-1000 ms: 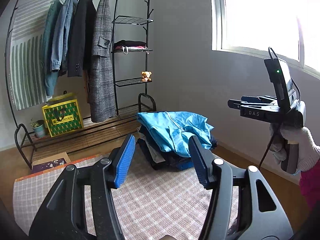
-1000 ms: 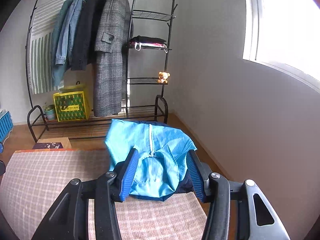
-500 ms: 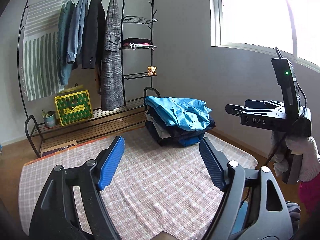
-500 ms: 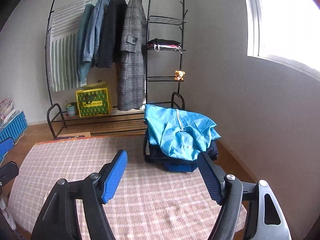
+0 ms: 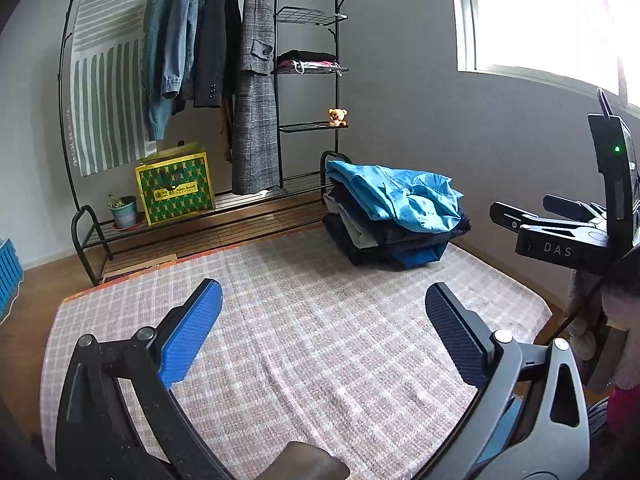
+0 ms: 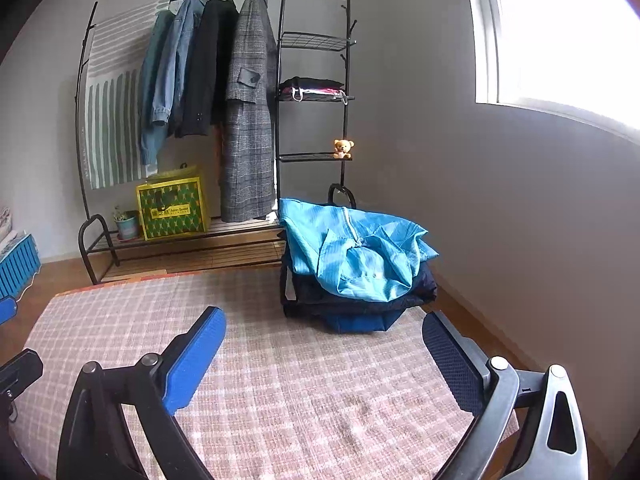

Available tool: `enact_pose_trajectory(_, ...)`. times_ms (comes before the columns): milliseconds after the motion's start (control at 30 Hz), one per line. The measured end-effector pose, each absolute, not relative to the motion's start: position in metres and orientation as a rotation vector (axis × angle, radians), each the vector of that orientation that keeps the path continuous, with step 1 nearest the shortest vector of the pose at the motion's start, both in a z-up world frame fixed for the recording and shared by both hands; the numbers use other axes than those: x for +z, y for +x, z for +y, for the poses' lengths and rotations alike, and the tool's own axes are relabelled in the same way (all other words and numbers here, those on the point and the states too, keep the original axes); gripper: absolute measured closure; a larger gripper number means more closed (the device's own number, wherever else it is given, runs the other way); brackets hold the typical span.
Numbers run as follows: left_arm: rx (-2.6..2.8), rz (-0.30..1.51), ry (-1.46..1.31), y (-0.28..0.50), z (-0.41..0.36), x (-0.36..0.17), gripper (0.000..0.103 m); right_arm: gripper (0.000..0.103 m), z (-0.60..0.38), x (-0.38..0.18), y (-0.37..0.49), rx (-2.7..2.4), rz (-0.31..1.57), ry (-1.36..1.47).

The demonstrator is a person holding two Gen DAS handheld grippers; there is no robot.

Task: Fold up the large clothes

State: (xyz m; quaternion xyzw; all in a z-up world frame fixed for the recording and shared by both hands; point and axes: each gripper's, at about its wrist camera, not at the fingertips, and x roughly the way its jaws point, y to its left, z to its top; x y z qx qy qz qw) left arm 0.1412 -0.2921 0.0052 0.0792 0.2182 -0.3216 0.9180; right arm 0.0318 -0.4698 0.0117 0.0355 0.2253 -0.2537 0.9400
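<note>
A stack of folded clothes (image 5: 394,216) sits at the far right corner of the checked table cover (image 5: 312,344), topped by a light blue jacket (image 5: 400,196). It also shows in the right wrist view (image 6: 352,260). My left gripper (image 5: 324,316) is open and empty, well back from the stack over the bare cover. My right gripper (image 6: 324,344) is open and empty, also short of the stack. The right gripper's body shows at the right edge of the left wrist view (image 5: 568,232), held by a gloved hand.
A black clothes rack (image 5: 224,100) with hanging coats stands behind the table, with a wire shelf tower (image 5: 312,68), a teddy bear (image 5: 337,117), a green bag (image 5: 174,188) and a potted plant (image 5: 122,210). A grey wall and bright window (image 5: 540,20) are on the right.
Both grippers have pulled back and away from the clothes stack, which now looks farther off. Both pairs of fingers have opened wider.
</note>
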Motion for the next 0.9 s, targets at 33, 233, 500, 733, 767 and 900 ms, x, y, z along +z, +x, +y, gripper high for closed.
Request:
enact_pose_trajectory(33, -0.655, 0.453, 0.165, 0.143, -0.294, 0.002, 0.0, 0.0, -0.47, 0.008, 0.033, -0.525, 0.463, 0.064)
enact_pose_trajectory(233, -0.611, 0.494, 0.194, 0.152, -0.305, -0.015, 0.0, 0.0, -0.472, -0.009, 0.037, -0.552, 0.466, 0.039)
enact_pose_trajectory(500, -0.563, 0.485, 0.221, 0.156, -0.308, -0.022, 0.0, 0.0, -0.483, -0.023, 0.043, -0.557, 0.481, 0.07)
enact_pose_trajectory(733, -0.564, 0.517, 0.233, 0.159, -0.31, -0.031, 0.0, 0.0, -0.486, -0.025, 0.044, -0.561, 0.477, 0.085)
enact_pose_trajectory(767, -0.565, 0.518, 0.231, 0.159, -0.31, -0.031, 0.0, 0.0, -0.486, -0.025, 0.044, -0.564, 0.475, 0.086)
enact_pose_trajectory(900, -0.574, 0.526, 0.226, 0.158, -0.31, -0.032, 0.0, 0.0, -0.486, -0.027, 0.045, -0.565, 0.477, 0.084)
